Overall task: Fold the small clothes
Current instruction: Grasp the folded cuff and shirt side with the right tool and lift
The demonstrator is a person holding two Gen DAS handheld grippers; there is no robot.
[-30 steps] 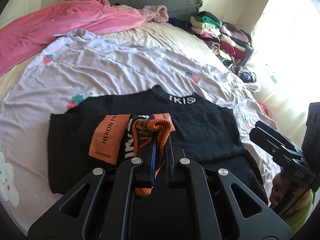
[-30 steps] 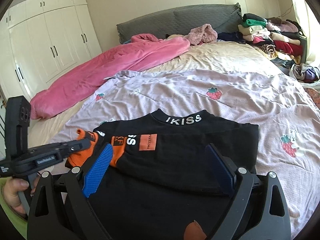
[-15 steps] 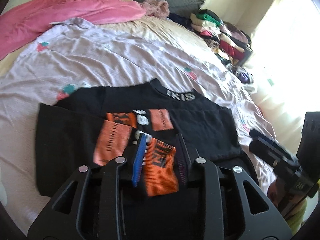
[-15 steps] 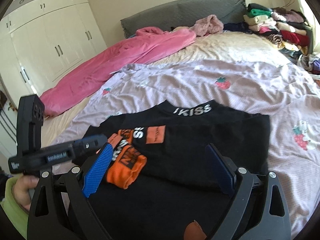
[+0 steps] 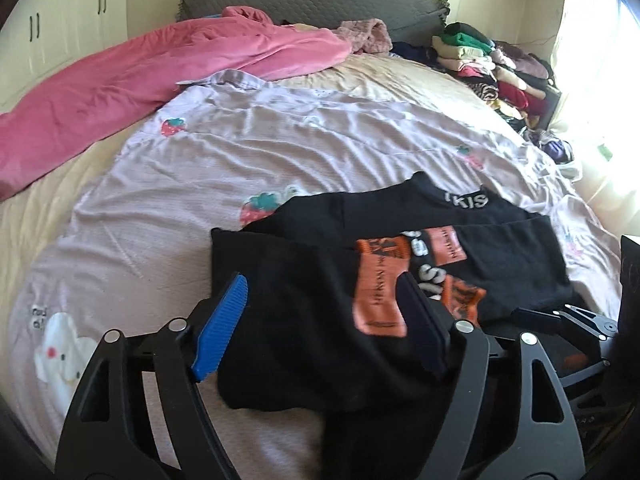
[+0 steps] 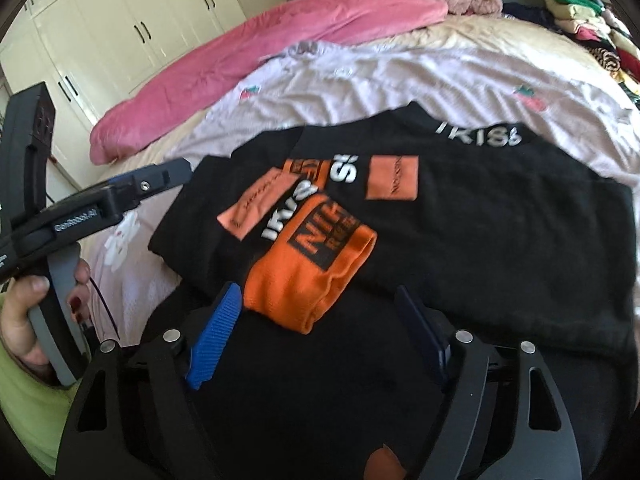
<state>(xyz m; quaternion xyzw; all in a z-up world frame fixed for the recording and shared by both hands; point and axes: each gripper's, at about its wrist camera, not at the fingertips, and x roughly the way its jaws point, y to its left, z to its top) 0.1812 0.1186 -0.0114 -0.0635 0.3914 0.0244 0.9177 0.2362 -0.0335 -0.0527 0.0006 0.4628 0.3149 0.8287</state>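
A black sweater [image 5: 304, 304] with orange patches lies flat on the bed; it also shows in the right wrist view [image 6: 500, 224]. Its sleeve is folded across the body, with the orange cuff [image 6: 312, 272] lying loose on top; the cuff shows in the left wrist view [image 5: 460, 296]. My left gripper [image 5: 324, 320] is open and empty, just above the sweater's left part. My right gripper [image 6: 320, 336] is open and empty, hovering just behind the orange cuff. The left gripper's body shows at the left of the right wrist view [image 6: 120, 196].
The sweater lies on a lilac strawberry-print sheet [image 5: 240, 152]. A pink blanket [image 5: 140, 84] lies along the far left. Stacks of folded clothes [image 5: 496, 68] stand at the far right. White wardrobe doors [image 6: 120, 28] stand left of the bed.
My left gripper let go of the orange cuff, opened wide and swung left. The cuff now lies on the sweater. My right gripper came closer to the cuff.
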